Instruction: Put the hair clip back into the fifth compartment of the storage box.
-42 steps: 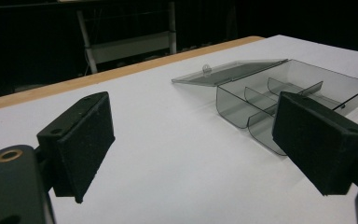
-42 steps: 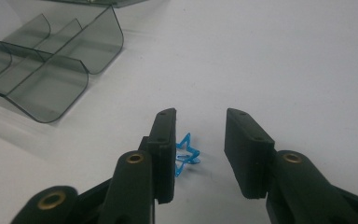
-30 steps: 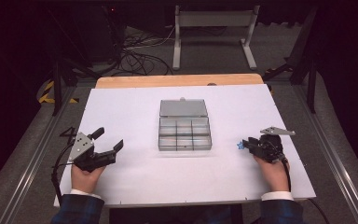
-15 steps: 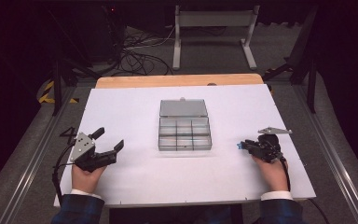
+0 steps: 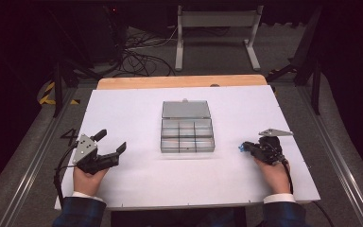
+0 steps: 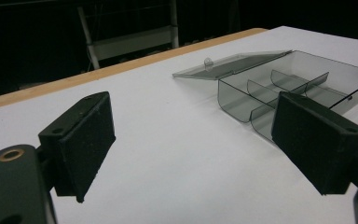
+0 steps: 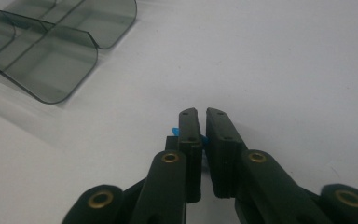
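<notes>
A clear grey compartment box (image 5: 187,135) stands open mid-table, its lid (image 5: 185,109) lying flat behind it. My right gripper (image 5: 244,148) rests on the white table to the right of the box; its jaws have just been closing and are shut on a small blue piece (image 5: 240,148). In the right gripper view the blue piece (image 7: 174,129) peeks out between the nearly touching pads of my right gripper (image 7: 202,114), with the box (image 7: 51,46) at the upper left. My left gripper (image 5: 111,140) lies left of the box, open with nothing between its jaws. The left gripper view shows my left gripper (image 6: 193,107) and the box (image 6: 298,84) beyond the right pad.
The white table top (image 5: 123,109) ends in a wooden strip (image 5: 179,82) at the far side. Cables and a metal stand (image 5: 217,28) lie on the dark floor beyond. Metal rails (image 5: 23,165) run along both sides of the table.
The right gripper's jaws have drawn together onto the blue piece. Both hands have kept their places, and the left gripper is unchanged.
</notes>
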Tool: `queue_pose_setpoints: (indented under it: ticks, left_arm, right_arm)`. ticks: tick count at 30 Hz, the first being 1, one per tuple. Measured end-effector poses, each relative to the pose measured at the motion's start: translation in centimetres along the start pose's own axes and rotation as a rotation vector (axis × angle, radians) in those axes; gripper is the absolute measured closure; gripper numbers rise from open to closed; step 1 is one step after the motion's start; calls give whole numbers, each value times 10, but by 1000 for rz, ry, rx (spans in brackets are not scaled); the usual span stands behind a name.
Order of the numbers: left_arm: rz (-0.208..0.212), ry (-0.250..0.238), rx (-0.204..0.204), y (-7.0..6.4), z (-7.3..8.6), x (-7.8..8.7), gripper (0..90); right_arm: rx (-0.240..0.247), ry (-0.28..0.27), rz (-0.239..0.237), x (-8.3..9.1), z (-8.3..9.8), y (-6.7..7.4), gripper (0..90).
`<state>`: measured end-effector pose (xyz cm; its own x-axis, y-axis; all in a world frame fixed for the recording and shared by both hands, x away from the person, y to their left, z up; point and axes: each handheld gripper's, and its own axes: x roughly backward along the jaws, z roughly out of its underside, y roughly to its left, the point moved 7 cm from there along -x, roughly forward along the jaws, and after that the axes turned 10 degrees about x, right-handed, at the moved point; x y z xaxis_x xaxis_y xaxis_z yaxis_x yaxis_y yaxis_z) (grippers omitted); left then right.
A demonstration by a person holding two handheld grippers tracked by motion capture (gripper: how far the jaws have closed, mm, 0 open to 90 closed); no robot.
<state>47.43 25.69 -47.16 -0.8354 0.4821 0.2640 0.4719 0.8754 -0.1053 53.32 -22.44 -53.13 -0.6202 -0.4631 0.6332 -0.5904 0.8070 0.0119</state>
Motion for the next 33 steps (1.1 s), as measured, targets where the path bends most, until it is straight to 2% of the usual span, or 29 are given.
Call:
queue_pose_setpoints:
  ticks: [4,12,22,33]
  left_arm:
    - [-1,-3,6,0,0,0,139]
    - [2,1,3,0,0,0,139]
    - [-2,-7,10,0,-1,1,137]
    - [1,-5,19,1,0,0,129]
  right_arm:
    - [4,-27,-22,2,-3,3,881]
    - [32,-55,-38,2,-8,11,892]
    - [95,-96,-16,3,-16,20,892]
    - [132,-144,12,5,-25,26,893]
